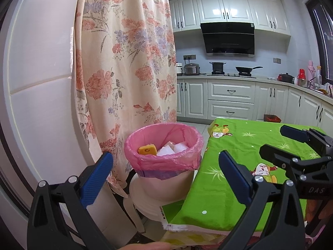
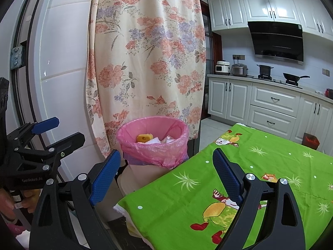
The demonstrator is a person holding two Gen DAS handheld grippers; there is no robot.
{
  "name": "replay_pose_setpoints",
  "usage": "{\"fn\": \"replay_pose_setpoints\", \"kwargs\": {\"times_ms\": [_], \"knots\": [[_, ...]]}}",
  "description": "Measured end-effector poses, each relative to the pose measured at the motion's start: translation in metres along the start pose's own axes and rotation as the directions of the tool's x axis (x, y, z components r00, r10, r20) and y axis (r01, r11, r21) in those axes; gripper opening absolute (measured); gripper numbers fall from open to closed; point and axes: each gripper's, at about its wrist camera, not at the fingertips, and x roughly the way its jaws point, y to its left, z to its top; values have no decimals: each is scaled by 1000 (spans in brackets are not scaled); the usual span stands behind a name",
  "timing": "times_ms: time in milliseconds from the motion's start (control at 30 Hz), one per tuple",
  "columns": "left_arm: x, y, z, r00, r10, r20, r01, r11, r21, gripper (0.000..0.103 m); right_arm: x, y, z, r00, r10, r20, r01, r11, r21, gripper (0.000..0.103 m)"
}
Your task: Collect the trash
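L gripper [image 1: 165, 176]: jaws spread wide, empty, levelled toward the bin, blue pads at 8 and 4 o'clock of the left wrist view. R gripper [image 2: 166, 174]: jaws also wide apart, empty, hovering over the table [image 2: 260, 166] corner; in the left wrist view it shows at 3 o'clock. Trash bin [image 1: 164, 156]: white body, pink liner folded over rim, standing just beside the table's edge, in front of a floral curtain [image 1: 124, 62]. Inside: orange-yellow item [image 1: 147, 150] w/ white crumpled scraps [image 1: 172, 150] at its 3 o'clock
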Motion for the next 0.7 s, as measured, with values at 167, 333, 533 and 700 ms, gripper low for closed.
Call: {"fn": "replay_pose_setpoints", "kwargs": {"times_ms": [167, 333, 533, 700], "knots": [[-1, 4, -3, 1000, -2, 3, 2, 1000, 4, 98, -2, -1, 0, 1000, 2, 7, -2, 1000, 7, 84], [-3, 5, -7, 1000, -15, 15, 15, 1000, 9, 98, -2, 0, 0, 1000, 5, 4, -5, 1000, 5, 84], [-5, 7, -8, 1000, -17, 25, 17, 1000, -10, 98, -2, 3, 0, 1000, 9, 1, -9, 1000, -7, 84], [-4, 9, -8, 999, -31, 17, 31, 999, -22, 98, -2, 3, 0, 1000, 7, 3, -7, 1000, -1, 84]]}}
